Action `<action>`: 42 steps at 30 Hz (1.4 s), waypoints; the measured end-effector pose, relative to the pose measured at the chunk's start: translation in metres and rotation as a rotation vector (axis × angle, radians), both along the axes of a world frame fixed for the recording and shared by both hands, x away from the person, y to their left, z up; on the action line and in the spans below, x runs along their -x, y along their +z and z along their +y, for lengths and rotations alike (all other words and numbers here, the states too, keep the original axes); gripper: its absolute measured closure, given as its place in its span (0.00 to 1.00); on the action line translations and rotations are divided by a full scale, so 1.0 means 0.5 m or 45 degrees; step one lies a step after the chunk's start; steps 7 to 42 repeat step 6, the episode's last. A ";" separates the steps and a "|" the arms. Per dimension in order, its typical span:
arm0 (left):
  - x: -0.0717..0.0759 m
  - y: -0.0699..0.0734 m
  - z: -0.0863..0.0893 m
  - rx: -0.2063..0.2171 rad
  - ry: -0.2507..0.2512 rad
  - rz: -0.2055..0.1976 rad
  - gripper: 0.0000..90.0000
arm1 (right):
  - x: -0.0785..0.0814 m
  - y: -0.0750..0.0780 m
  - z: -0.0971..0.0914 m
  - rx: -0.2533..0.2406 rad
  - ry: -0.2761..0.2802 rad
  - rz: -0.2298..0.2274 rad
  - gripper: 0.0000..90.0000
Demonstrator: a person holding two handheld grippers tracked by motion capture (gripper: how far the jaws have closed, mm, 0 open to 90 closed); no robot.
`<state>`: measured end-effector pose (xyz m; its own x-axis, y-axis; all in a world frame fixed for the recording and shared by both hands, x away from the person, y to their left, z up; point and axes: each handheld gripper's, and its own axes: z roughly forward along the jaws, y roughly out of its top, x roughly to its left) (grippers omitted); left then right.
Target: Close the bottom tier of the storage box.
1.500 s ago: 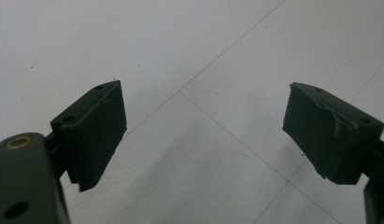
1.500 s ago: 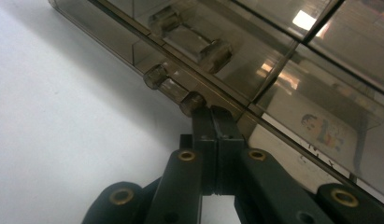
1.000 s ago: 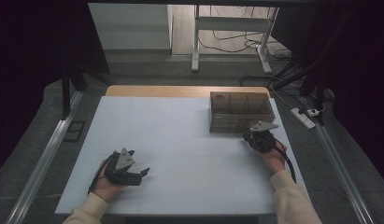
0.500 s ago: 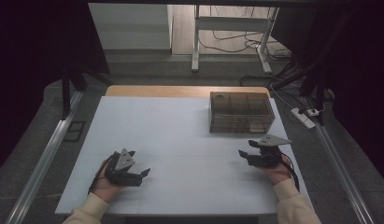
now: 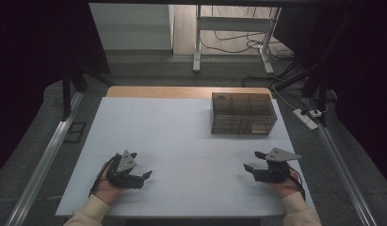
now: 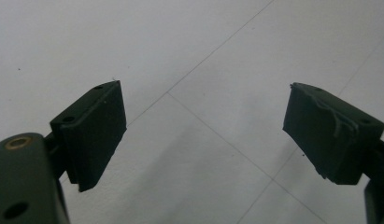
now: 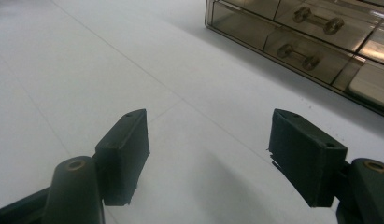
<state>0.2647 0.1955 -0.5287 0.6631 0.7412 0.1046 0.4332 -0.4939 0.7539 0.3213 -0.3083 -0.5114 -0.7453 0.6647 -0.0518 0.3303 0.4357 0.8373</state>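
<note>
A smoky see-through drawer box (image 5: 243, 113) stands at the far right of the white table (image 5: 181, 127). In the right gripper view its shut drawers (image 7: 302, 28) with dumbbell-shaped handles lie ahead at the upper right. My right gripper (image 5: 252, 160) rests near the front right edge, well short of the box. Its jaws have just been opening, and nothing is between them (image 7: 208, 154). My left gripper (image 5: 145, 178) sits at the front left, open over bare table (image 6: 203, 135).
A wooden strip (image 5: 181, 91) runs along the table's far edge. Metal rails (image 5: 45, 160) flank both sides. A power strip (image 5: 306, 117) and cables lie on the floor at the right. Wide bare table lies between the two grippers.
My right gripper has drawn back from the box toward the table's front edge and its jaws have opened. The left gripper has stayed put.
</note>
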 end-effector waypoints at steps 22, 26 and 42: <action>-0.003 -0.002 0.001 -0.007 0.006 0.002 0.14 | 0.005 -0.001 -0.002 -0.003 0.008 -0.024 0.31; -0.003 -0.002 0.001 -0.007 0.006 0.002 0.14 | 0.005 -0.001 -0.002 -0.003 0.008 -0.024 0.31; -0.003 -0.002 0.001 -0.007 0.006 0.002 0.14 | 0.005 -0.001 -0.002 -0.003 0.008 -0.024 0.31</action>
